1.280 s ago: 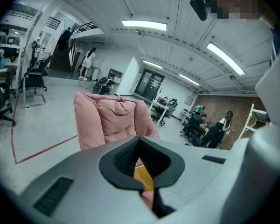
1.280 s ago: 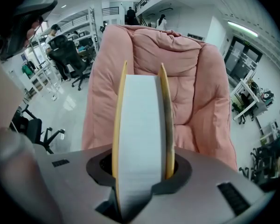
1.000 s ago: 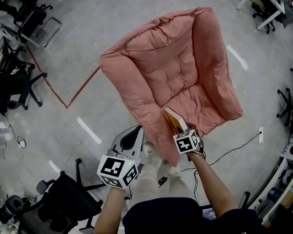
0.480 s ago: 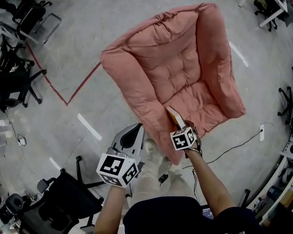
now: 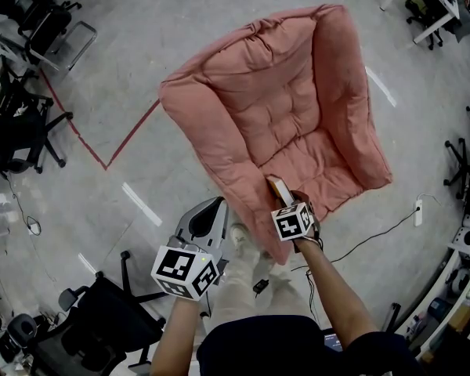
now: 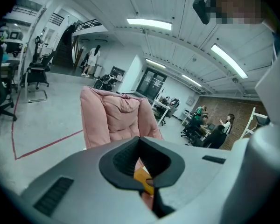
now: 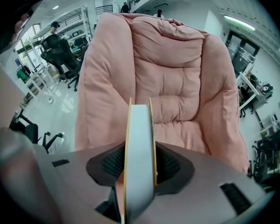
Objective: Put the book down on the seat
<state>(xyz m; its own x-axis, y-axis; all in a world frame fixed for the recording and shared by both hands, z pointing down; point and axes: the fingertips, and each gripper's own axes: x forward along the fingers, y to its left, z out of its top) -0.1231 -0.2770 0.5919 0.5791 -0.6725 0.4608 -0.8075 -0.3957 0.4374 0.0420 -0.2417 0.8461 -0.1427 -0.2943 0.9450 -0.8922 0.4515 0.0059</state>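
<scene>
A pink padded armchair [image 5: 286,108] stands on the grey floor and fills the right gripper view [image 7: 163,78]. My right gripper [image 5: 287,202] is shut on a book with yellow covers [image 5: 279,186]. It holds the book on edge over the front edge of the seat cushion [image 5: 313,167]. In the right gripper view the white page block [image 7: 139,139] stands upright between the black pads [image 7: 114,164]. My left gripper [image 5: 211,218] hangs lower left of the chair's front corner. Its jaws [image 6: 142,160] are slightly apart with nothing between them; chair and book show through the gap.
Black office chairs stand at the left [image 5: 19,143] and lower left [image 5: 102,319]. A red tape line [image 5: 102,159] crosses the floor. A cable and power strip [image 5: 417,214] lie to the right. Desks [image 5: 431,2] are at the top right. People sit at desks [image 6: 210,125] far off.
My right gripper with the book has drifted slightly left and nearer the chair's front edge. The left gripper has hardly moved.
</scene>
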